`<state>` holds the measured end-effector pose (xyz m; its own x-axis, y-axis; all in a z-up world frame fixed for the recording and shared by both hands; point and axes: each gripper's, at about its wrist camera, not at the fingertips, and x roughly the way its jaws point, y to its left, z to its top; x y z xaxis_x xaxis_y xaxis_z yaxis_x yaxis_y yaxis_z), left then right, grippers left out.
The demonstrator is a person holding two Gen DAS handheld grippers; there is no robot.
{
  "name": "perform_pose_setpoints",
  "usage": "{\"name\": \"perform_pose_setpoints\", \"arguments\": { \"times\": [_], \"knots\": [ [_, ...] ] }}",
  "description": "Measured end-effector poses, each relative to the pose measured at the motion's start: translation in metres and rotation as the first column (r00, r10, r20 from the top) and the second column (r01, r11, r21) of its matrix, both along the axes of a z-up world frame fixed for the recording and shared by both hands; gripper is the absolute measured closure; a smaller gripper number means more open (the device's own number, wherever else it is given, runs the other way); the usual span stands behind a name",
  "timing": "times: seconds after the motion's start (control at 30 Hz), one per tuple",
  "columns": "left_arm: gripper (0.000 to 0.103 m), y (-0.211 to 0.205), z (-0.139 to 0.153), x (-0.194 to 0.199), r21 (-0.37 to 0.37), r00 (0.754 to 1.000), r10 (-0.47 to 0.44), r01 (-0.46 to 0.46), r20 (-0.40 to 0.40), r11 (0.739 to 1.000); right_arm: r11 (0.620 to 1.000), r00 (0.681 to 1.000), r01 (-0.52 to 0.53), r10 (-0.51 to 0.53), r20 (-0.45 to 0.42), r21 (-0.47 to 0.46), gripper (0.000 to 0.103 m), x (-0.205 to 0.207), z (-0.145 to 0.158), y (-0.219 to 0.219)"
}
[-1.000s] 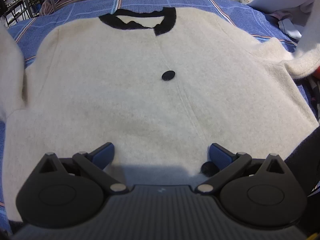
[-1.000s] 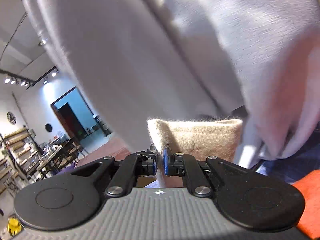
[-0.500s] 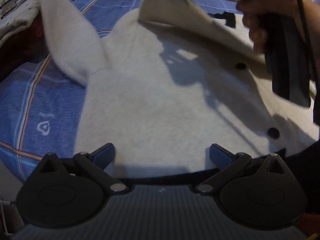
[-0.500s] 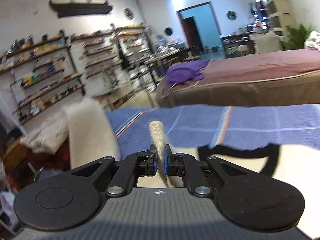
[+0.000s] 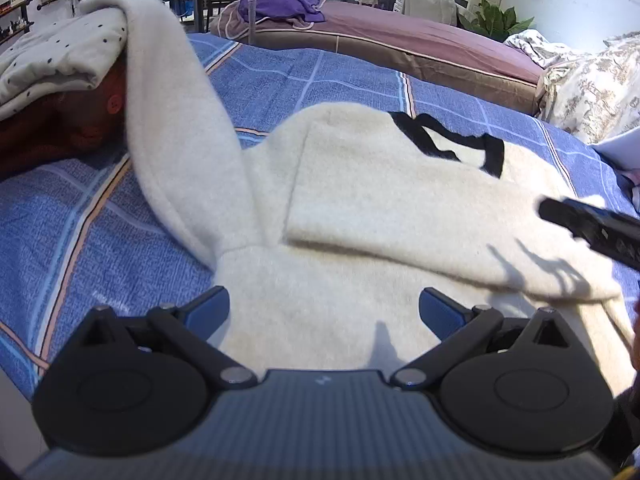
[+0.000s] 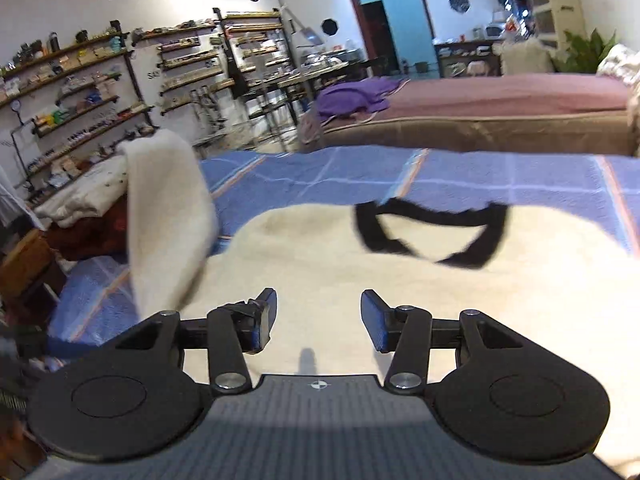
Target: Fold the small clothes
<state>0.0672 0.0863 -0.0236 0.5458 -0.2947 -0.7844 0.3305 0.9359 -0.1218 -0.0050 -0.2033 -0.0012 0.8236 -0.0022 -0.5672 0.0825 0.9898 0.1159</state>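
A cream fuzzy cardigan (image 5: 360, 208) with a black collar (image 5: 452, 144) lies on the blue plaid bedspread (image 5: 80, 216). One sleeve lies folded across its chest (image 5: 420, 224). The other sleeve (image 5: 168, 112) stretches up to the left onto a clothes pile. My left gripper (image 5: 324, 308) is open and empty over the cardigan's lower part. My right gripper (image 6: 318, 316) is open and empty just above the cardigan (image 6: 400, 280), with the collar (image 6: 432, 232) ahead; its black body (image 5: 592, 228) shows at the right of the left wrist view.
A pile of clothes, a dotted white one (image 5: 56, 60) over a dark red one (image 5: 60, 128), sits at the left edge of the bed. A second bed with a mauve cover (image 5: 400, 36) and a purple garment (image 5: 284, 4) stands behind. Shelves (image 6: 80, 92) line the far wall.
My right gripper carried the sleeve across the cardigan, opened and let it go; the sleeve now lies folded over the chest. My left gripper swung toward the left side of the cardigan.
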Motion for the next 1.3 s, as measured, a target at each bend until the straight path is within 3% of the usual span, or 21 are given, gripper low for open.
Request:
{"name": "perform_pose_setpoints", "arguments": {
  "times": [0.07, 0.13, 0.2, 0.23, 0.3, 0.43, 0.5, 0.53, 0.57, 0.63, 0.73, 0.9, 0.97, 1.03, 1.2, 1.3],
  "knots": [
    [0.0, -0.009, 0.004, 0.01, 0.0, 1.0, 0.009, -0.009, 0.021, 1.0, 0.99, 0.993, 0.097, -0.103, -0.058, -0.099, 0.024, -0.024, -0.005, -0.024],
    [0.0, -0.014, 0.001, 0.025, -0.01, 0.999, 0.012, -0.012, 0.046, 1.0, 0.978, 0.979, 0.17, -0.181, -0.094, -0.118, 0.024, -0.049, -0.014, -0.047],
    [0.0, -0.02, 0.0, 0.038, -0.033, 0.999, 0.022, -0.021, 0.047, 0.999, 0.971, 0.967, 0.21, -0.223, -0.122, -0.111, 0.033, -0.064, -0.023, -0.063],
    [0.001, -0.024, 0.0, 0.046, -0.049, 0.999, 0.025, -0.023, 0.041, 0.999, 0.971, 0.965, 0.214, -0.226, -0.13, -0.103, 0.039, -0.068, -0.027, -0.067],
    [0.006, -0.036, -0.002, 0.057, -0.052, 0.999, 0.022, -0.02, 0.045, 0.998, 0.971, 0.965, 0.216, -0.228, -0.131, -0.098, 0.04, -0.075, -0.032, -0.068],
    [0.013, -0.07, -0.032, 0.068, 0.035, 1.0, -0.001, 0.002, -0.031, 0.999, 0.983, 0.987, 0.124, -0.136, -0.083, -0.133, 0.041, -0.059, -0.04, -0.044],
    [0.006, -0.078, -0.053, 0.067, 0.078, 0.999, 0.003, 0.0, -0.04, 0.997, 0.974, 0.986, 0.082, -0.109, -0.122, -0.209, 0.044, -0.044, -0.049, -0.034],
    [0.003, -0.08, -0.058, 0.062, 0.091, 1.0, -0.008, 0.008, -0.002, 0.996, 0.966, 0.973, 0.097, -0.143, -0.183, -0.241, 0.044, -0.035, -0.057, -0.035],
    [0.0, -0.081, -0.062, 0.058, 0.114, 0.999, -0.012, 0.009, 0.032, 0.993, 0.962, 0.954, 0.134, -0.191, -0.233, -0.24, 0.044, -0.03, -0.065, -0.042],
    [0.0, -0.077, -0.067, 0.058, 0.101, 0.999, -0.012, 0.009, 0.03, 0.995, 0.968, 0.946, 0.214, -0.239, -0.219, -0.132, 0.045, -0.036, -0.071, -0.062],
    [0.0, -0.072, -0.067, 0.061, 0.089, 1.0, -0.027, 0.025, 0.014, 0.996, 0.969, 0.948, 0.191, -0.224, -0.224, -0.159, 0.045, -0.036, -0.072, -0.06],
    [0.0, -0.067, -0.057, 0.058, 0.085, 1.0, -0.014, 0.013, 0.014, 0.996, 0.967, 0.949, 0.239, -0.252, -0.188, -0.09, 0.036, -0.048, -0.06, -0.058],
    [0.0, -0.058, -0.045, 0.044, 0.068, 0.998, 0.013, -0.017, 0.057, 0.998, 0.968, 0.959, 0.242, -0.249, -0.133, -0.066, 0.014, -0.066, -0.047, -0.051],
    [0.0, -0.043, -0.032, 0.026, 0.036, 0.987, 0.047, -0.053, 0.153, 0.998, 0.97, 0.968, 0.231, -0.237, -0.087, -0.071, 0.004, -0.084, -0.039, -0.042],
    [0.0, 0.015, -0.009, 0.027, -0.009, 0.932, 0.234, -0.241, 0.276, 0.97, 0.982, 0.984, 0.151, -0.16, -0.073, -0.111, 0.004, -0.107, -0.034, -0.025],
    [0.0, 0.058, -0.005, 0.051, -0.057, 0.908, 0.333, -0.329, 0.253, 0.942, 0.984, 0.984, 0.148, -0.156, -0.08, -0.102, 0.003, -0.109, -0.035, -0.024]
  ]
}}
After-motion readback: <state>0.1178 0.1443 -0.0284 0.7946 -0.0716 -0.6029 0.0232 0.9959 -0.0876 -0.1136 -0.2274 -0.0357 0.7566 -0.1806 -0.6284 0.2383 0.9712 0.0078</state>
